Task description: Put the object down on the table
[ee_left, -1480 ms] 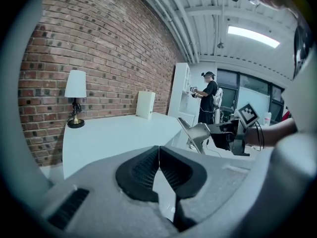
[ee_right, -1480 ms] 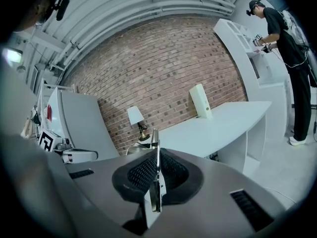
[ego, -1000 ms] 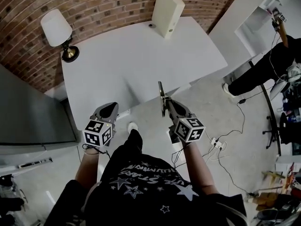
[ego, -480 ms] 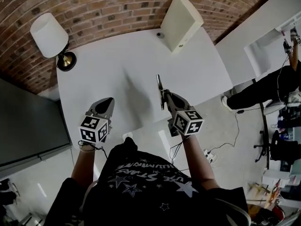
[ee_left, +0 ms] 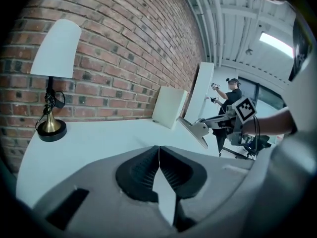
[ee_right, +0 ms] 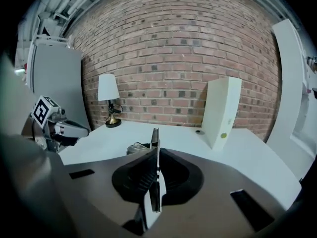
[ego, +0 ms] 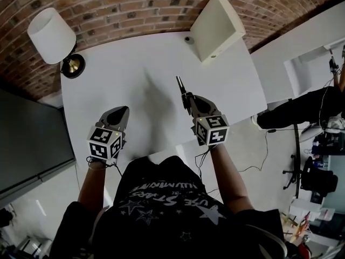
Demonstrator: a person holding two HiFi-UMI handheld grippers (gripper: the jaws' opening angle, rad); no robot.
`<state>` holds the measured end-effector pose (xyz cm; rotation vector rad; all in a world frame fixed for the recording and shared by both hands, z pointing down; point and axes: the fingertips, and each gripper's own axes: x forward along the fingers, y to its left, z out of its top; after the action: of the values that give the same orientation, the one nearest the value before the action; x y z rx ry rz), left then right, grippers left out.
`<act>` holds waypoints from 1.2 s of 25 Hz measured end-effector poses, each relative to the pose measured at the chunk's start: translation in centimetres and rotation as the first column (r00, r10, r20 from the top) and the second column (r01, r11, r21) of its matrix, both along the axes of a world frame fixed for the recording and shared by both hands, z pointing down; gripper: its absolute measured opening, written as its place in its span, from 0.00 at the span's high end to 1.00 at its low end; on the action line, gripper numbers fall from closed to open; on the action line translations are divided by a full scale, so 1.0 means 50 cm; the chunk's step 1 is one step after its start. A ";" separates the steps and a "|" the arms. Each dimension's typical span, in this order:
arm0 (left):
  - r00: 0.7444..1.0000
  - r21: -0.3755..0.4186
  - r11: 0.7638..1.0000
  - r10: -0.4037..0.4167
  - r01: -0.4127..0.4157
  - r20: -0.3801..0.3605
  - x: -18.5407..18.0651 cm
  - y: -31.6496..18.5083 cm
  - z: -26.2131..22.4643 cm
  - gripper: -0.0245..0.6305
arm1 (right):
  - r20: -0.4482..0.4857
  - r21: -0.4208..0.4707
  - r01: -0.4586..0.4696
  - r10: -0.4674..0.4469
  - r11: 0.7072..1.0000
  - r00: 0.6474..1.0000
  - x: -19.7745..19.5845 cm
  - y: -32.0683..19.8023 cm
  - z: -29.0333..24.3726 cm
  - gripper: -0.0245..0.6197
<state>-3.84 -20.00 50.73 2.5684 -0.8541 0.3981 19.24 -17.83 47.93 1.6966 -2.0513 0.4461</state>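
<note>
My right gripper point(ego: 190, 102) is shut on a thin flat grey metal piece point(ego: 181, 88) that sticks forward out of its jaws, held on edge above the white table point(ego: 124, 63). In the right gripper view the piece point(ee_right: 155, 145) shows as a narrow upright blade between the pads. From the left gripper view it looks like a flat paddle point(ee_left: 194, 130) in front of the right gripper point(ee_left: 214, 125). My left gripper point(ego: 120, 114) hovers over the table's near left part, jaws shut with nothing between them point(ee_left: 158, 155).
A white-shaded lamp point(ego: 51, 34) on a brass foot stands at the table's far left. At the far right stands a tall white box point(ego: 218, 25), with a small dark knob point(ego: 188, 39) beside it. The brick wall point(ego: 135, 9) runs behind. A person point(ego: 302, 109) sits off right.
Both grippers have come forward from the table's near edge to over its surface. The right one still holds the metal piece. The table now fills more of the head view.
</note>
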 end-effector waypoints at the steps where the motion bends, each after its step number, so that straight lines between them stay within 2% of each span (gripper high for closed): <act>1: 1.000 0.003 1.000 -0.002 0.002 -0.002 0.002 -0.002 -0.002 0.93 | -0.015 0.003 0.016 -0.016 1.000 1.000 0.002 -0.010 -0.002 0.95; 4: 1.000 0.008 1.000 -0.020 0.020 0.000 0.005 -0.009 -0.006 0.93 | -0.108 0.001 0.088 -0.088 0.996 0.990 0.006 -0.044 -0.010 0.95; 7: 0.998 0.022 0.998 -0.066 0.065 0.018 0.004 -0.011 -0.015 0.93 | -0.203 -0.017 0.179 -0.179 0.984 0.963 0.014 -0.081 -0.014 0.95; 10: 0.992 0.035 0.992 -0.121 0.119 0.035 0.005 -0.011 -0.024 0.93 | -0.299 -0.013 0.279 -0.270 0.960 0.915 0.023 -0.121 -0.018 0.95; 12: 0.987 0.044 0.987 -0.154 0.152 0.053 0.010 -0.013 -0.026 0.93 | -0.376 -0.014 0.346 -0.326 0.938 0.867 0.030 -0.147 -0.017 0.95; 16: 0.969 0.051 0.971 -0.237 0.234 0.069 0.028 -0.014 -0.036 0.93 | -0.518 -0.051 0.493 -0.445 0.869 0.731 0.037 -0.189 0.007 0.95; 21: 0.954 0.049 0.958 -0.287 0.284 0.084 0.081 -0.026 -0.042 0.93 | -0.678 -0.129 0.622 -0.526 0.772 0.513 0.058 -0.228 0.057 0.95; 25: 0.947 0.050 0.954 -0.299 0.295 0.121 0.116 -0.035 -0.036 0.93 | -0.763 -0.187 0.693 -0.547 0.697 0.345 0.065 -0.264 0.093 0.95; 27: 0.942 0.049 0.952 -0.306 0.302 0.135 0.131 -0.039 -0.031 0.93 | -0.785 -0.211 0.720 -0.553 0.662 0.278 0.074 -0.278 0.113 0.95; 30: 0.934 0.039 0.946 -0.324 0.322 0.153 0.149 -0.044 -0.022 0.93 | -0.801 -0.242 0.753 -0.564 0.612 0.201 0.084 -0.295 0.144 0.95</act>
<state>3.63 -22.22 49.63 2.3705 -1.3163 0.4982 23.45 -32.60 55.12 0.6008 -1.7911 -0.7927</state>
